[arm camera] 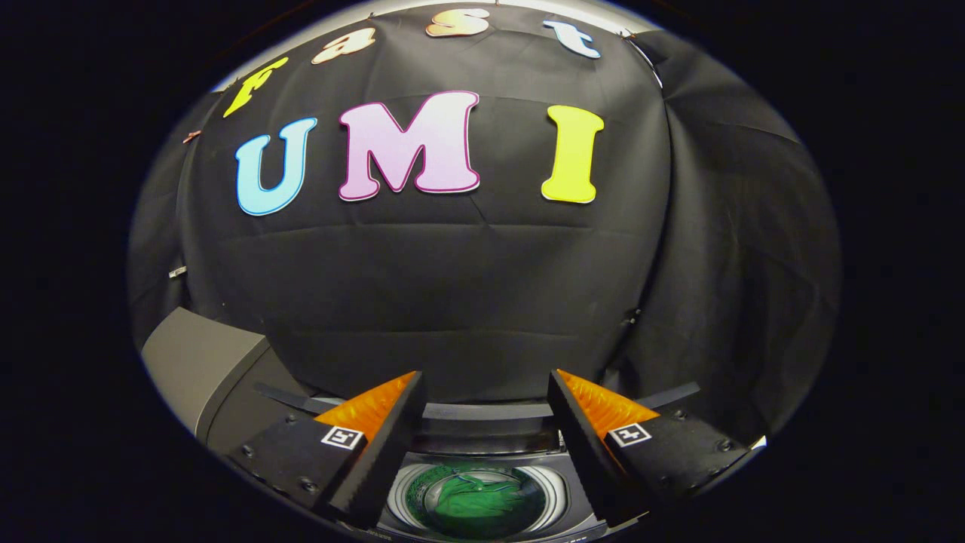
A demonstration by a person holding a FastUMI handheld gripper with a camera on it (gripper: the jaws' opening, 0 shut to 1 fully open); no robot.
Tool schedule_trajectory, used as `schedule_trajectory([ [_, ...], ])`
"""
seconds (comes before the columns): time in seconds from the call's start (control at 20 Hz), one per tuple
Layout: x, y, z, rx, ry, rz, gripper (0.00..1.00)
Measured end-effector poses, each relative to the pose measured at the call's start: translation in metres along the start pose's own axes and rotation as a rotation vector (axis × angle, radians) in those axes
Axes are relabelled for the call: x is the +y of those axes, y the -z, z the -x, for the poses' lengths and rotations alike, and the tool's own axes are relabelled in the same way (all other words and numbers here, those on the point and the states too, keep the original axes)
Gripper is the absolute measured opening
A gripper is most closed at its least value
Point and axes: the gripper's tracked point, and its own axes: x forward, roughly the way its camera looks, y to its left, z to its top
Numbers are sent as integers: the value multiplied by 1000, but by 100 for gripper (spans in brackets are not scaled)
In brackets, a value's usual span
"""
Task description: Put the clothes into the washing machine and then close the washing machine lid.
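Note:
A washing machine (482, 413) stands below me with its top open, and its round drum (554, 490) shows between my fingers. A green piece of clothing (479, 498) lies crumpled at the bottom of the drum. My gripper (486, 388) hangs above the opening, open, with nothing between its fingers. The two fingers (381, 445) stand wide apart, one over each side of the drum. The machine's lid is not something I can make out here.
A grey box-like block (200, 358) stands to the left of the machine. Black cloth walls close in behind the machine and to its right, a short way beyond the fingers.

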Motion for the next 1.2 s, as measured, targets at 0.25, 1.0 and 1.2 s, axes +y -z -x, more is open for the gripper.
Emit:
schedule_trajectory([
  [0.25,0,6,7,22,3,0,100],
  [1.0,9,72,45,214,-26,-21,99],
  [1.2,20,92,60,275,-53,-43,99],
])
